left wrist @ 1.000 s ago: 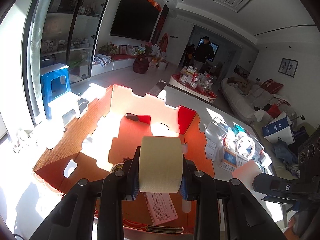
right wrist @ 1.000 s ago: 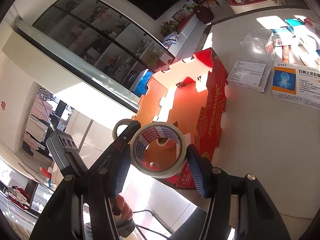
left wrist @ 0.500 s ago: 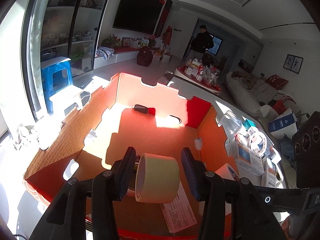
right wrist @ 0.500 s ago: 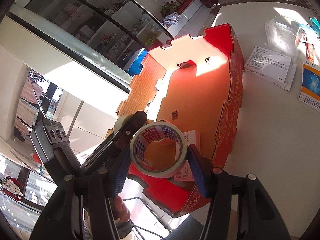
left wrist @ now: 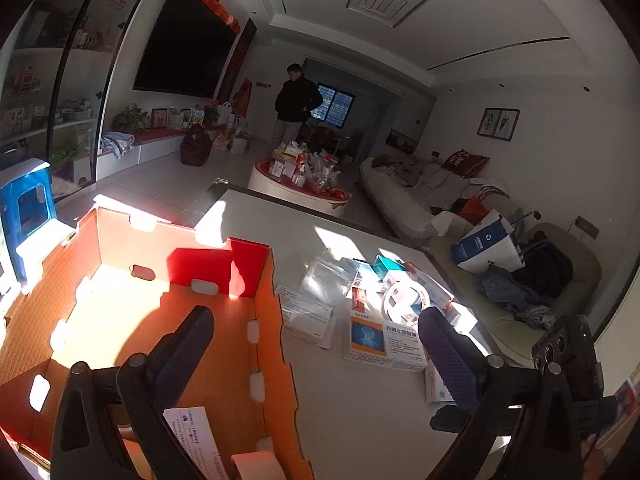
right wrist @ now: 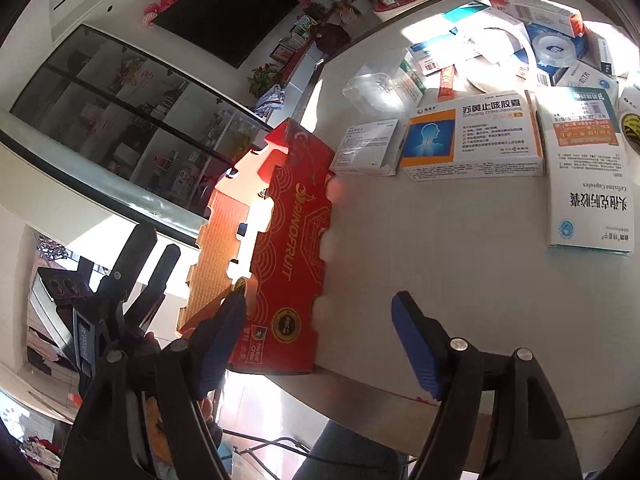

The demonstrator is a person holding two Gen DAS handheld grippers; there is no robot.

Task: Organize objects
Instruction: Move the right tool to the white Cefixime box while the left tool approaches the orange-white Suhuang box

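In the left wrist view, at the left, stands one red cardboard box [left wrist: 132, 320], open on top, with a white leaflet [left wrist: 196, 440] lying in its near corner. The left gripper [left wrist: 312, 344] is over the box's right wall; its jaws are opening wide and nothing is between them. To the right, on the white table [left wrist: 360, 412], lie the medicine boxes, among them one with an orange and blue front [left wrist: 384, 340]. Far behind, one person [left wrist: 298, 104] stands in the room; the other view does not show this.

The right wrist view shows the box from outside, with its printed red wall [right wrist: 296, 264]. A roll of tape [right wrist: 246, 286] is just inside this wall, seen only partly. The right gripper [right wrist: 320, 336] is opening and holds nothing. At the right I count three large medicine boxes: a white one [right wrist: 366, 146], the orange and blue one [right wrist: 472, 136] and a long white one [right wrist: 588, 176]. Behind them is one clear tape roll [right wrist: 554, 50].
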